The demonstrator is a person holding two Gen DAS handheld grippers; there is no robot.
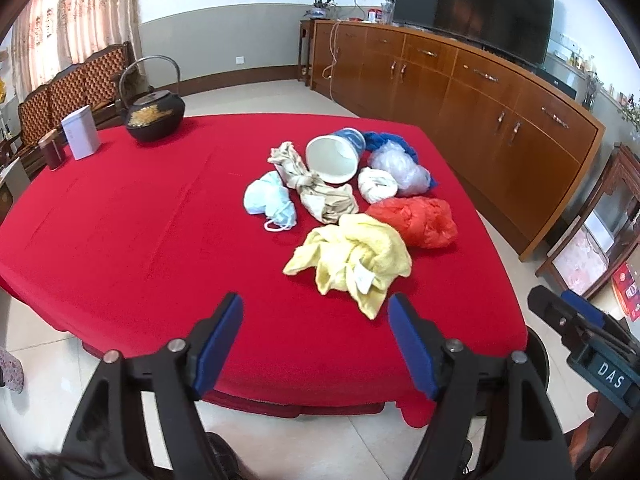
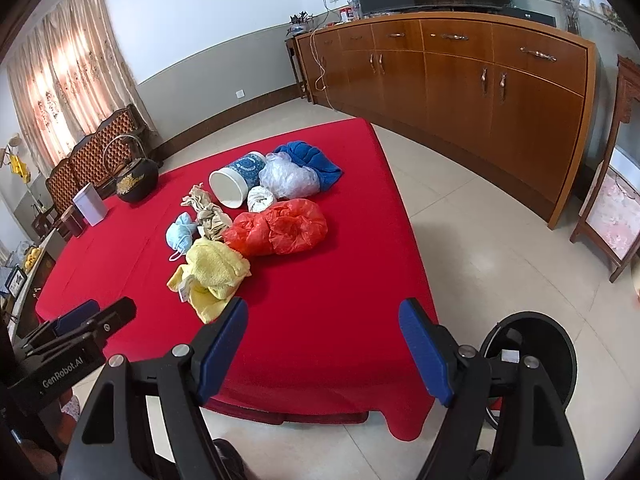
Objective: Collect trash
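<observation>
A tipped cup [image 1: 335, 157] lies behind a towel [image 1: 352, 260] on the table [image 1: 120, 220], teapot [image 1: 154, 114] far left.

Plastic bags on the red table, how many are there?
2. The red plastic bag lies right of the yellow towel; the clear plastic bag lies behind it, beside the blue towel.

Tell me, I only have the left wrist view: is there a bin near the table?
Observer: Yes. A black bin stands on the floor off the near right corner of the red-clothed table, open at the top.
Operator: Is the right gripper holding anything?
Observer: No. The right gripper has its jaws open, with nothing between them.
Operator: What is the blue thing behind the clear bag?
Observer: A crumpled blue towel, lying against the clear plastic bag.
</observation>
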